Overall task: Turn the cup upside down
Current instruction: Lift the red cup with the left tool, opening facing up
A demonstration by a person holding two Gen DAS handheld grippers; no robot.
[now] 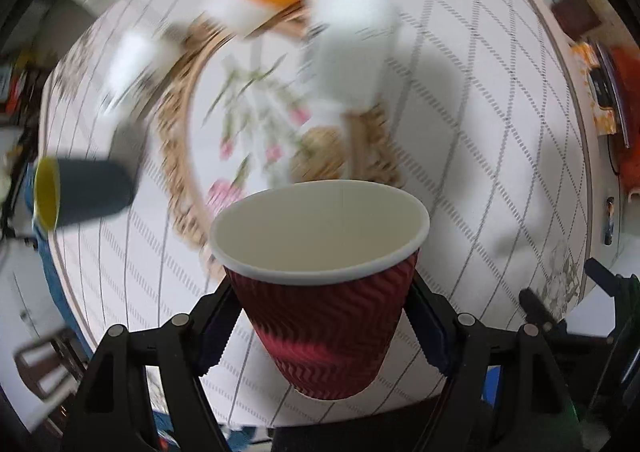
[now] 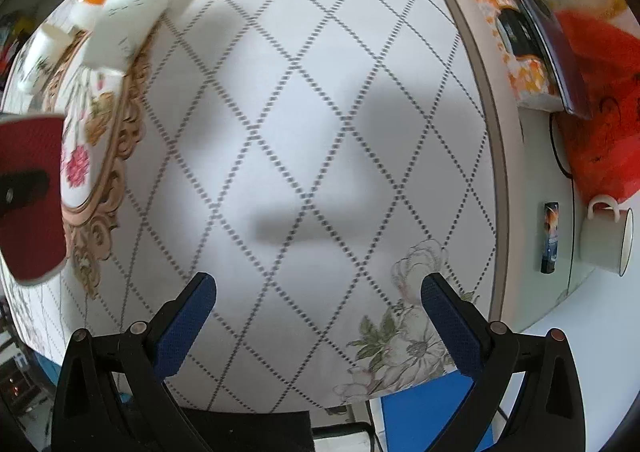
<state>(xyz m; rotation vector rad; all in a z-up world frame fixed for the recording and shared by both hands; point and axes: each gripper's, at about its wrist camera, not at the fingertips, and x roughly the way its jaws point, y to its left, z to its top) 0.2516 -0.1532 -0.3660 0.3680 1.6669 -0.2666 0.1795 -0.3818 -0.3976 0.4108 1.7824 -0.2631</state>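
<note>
Red ripple paper cup (image 1: 324, 288) mouth-up, lifted above the counter (image 1: 460, 156), pinched at its sides between the left gripper (image 1: 322, 332) fingers (image 1: 216, 336), right gripper (image 2: 318, 326) fingers (image 2: 184, 326) spread wide, nothing between them, over the diamond-patterned tablecloth (image 2: 300, 132).

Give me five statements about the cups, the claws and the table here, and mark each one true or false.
1. The left claw grips the red ribbed paper cup by its sides. True.
2. The red cup is already upside down. False: its open mouth faces up and away, its white inside showing.
3. The right claw holds a white mug. False: it is open, with only the tablecloth between its blue pads.
4. A dark cup with a yellow inside lies on its side at the left. True.
5. The tablecloth is plain blue. False: it is white with a dotted diamond grid and flower prints.
</note>
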